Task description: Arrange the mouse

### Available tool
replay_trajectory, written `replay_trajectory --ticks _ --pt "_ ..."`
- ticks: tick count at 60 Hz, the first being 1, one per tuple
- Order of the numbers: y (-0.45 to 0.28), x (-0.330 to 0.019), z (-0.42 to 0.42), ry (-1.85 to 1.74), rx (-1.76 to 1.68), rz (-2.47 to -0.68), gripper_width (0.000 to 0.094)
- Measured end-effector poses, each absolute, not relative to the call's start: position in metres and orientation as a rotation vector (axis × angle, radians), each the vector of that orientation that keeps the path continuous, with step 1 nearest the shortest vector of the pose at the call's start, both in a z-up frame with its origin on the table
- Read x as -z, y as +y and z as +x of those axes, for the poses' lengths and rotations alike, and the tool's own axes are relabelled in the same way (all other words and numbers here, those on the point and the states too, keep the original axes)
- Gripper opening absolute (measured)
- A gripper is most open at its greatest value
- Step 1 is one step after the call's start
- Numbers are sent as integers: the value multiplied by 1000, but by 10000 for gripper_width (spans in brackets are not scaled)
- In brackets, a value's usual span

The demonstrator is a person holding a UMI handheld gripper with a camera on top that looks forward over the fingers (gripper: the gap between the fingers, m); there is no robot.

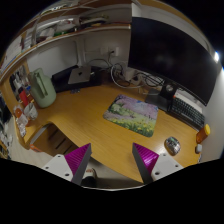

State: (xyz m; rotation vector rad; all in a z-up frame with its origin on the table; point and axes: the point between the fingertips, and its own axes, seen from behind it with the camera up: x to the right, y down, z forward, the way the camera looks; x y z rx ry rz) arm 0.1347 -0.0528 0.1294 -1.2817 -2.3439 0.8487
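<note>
A grey mouse (pixel 172 146) lies on the wooden desk (pixel 85 115), near its front edge, to the right of my right finger. A patterned mouse mat (pixel 132 113) lies on the desk beyond the fingers, a little to the right. My gripper (pixel 112 160) is open and empty, its magenta pads (pixel 78 158) wide apart above the desk's front edge. Nothing stands between the fingers.
A black monitor (pixel 170 55) and a black keyboard (pixel 186 108) stand at the back right. A green container (pixel 42 86) and cluttered shelves (pixel 20 110) are on the left. A shoe (pixel 90 174) shows on the floor below the desk's edge.
</note>
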Motion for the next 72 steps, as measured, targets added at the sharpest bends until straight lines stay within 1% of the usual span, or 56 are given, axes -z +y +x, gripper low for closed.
replay_trajectory --ticks 23,49,64,72 --pt "0 -111 127 -2277 -785 -1397 854" --pt "117 -90 112 -2033 -676 -1678 853" --pt "177 -66 97 -1878 -632 -1748 856" --pt "199 -54 87 -1796 -641 -1756 853"
